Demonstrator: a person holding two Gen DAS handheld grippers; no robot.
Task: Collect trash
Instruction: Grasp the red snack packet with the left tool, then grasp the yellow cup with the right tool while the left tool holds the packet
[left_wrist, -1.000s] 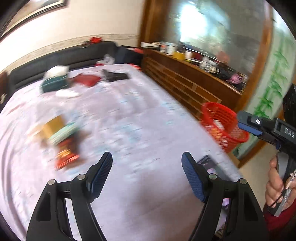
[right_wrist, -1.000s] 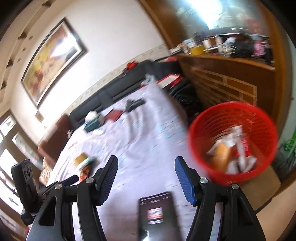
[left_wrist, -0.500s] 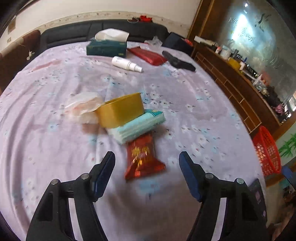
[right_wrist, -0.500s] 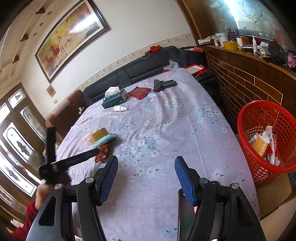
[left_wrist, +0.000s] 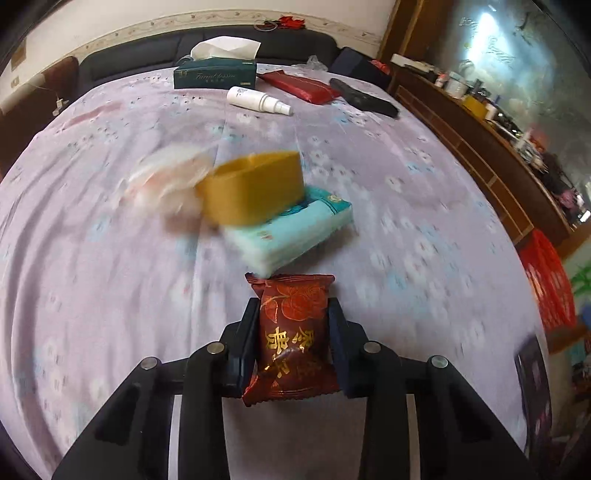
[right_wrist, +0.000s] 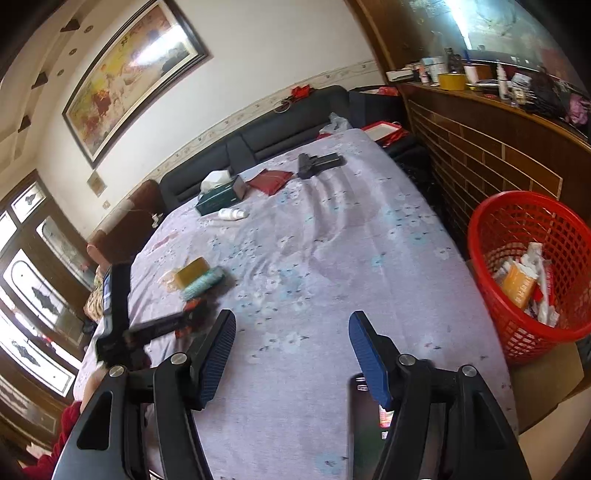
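Observation:
My left gripper (left_wrist: 291, 314) is shut on a dark red snack wrapper (left_wrist: 291, 332) with gold print, held just above the purple bedsheet. The right wrist view shows it as a blurred red packet (right_wrist: 194, 317) in the left gripper (right_wrist: 184, 317). Beyond it lie a teal tissue pack (left_wrist: 295, 229), a yellow box (left_wrist: 255, 192) and a crumpled clear wrapper (left_wrist: 166, 181). My right gripper (right_wrist: 291, 354) is open and empty over the bed's near edge. The red mesh bin (right_wrist: 532, 273) with trash inside stands on the floor to the right of the bed.
At the bed's far end lie a green tissue box (left_wrist: 216, 74), a white spray bottle (left_wrist: 258, 101), a red pouch (left_wrist: 299, 86) and a black device (left_wrist: 364, 98). A dark phone (right_wrist: 365, 424) lies under my right gripper. A wooden counter (right_wrist: 498, 147) runs along the right.
My left gripper moved forward and closed on the red snack wrapper, lifting it off the sheet. The right gripper stayed open and barely moved.

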